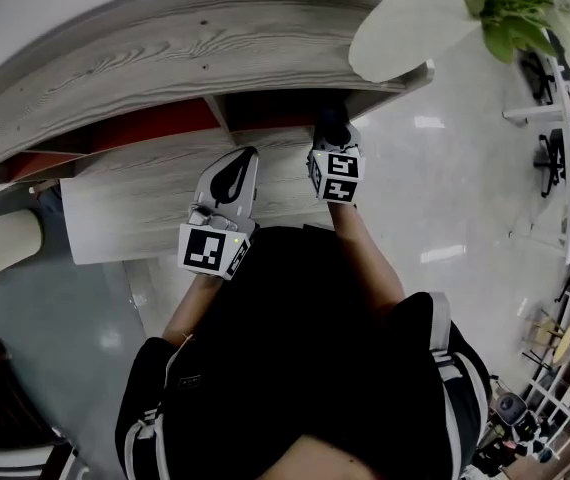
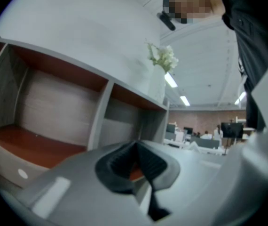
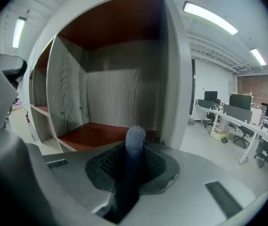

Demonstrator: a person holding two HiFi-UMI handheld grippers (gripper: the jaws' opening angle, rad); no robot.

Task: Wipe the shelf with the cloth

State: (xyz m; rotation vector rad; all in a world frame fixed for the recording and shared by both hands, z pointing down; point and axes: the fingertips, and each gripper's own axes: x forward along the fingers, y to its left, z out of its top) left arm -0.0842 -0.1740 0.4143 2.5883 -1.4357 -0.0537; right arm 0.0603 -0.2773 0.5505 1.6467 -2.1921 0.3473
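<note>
Cloth [image 3: 135, 142] in the right gripper [image 3: 135, 161], aimed at the shelf [image 3: 96, 133].
Its jaws are clamped on the dark blue-grey cloth, a tuft poking out just short of the shelf; the left gripper [image 2: 136, 166] has its jaws together, empty. The cloth looks soft, light and limp, best held at its bunched middle.

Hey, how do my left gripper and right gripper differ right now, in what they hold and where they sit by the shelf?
The right gripper is shut on a fold of blue-grey cloth; the left gripper has its jaws together on nothing. In the head view the right gripper reaches up to the dark opening of the shelf, while the left gripper sits farther back from it. Both point toward the shelf.
</note>
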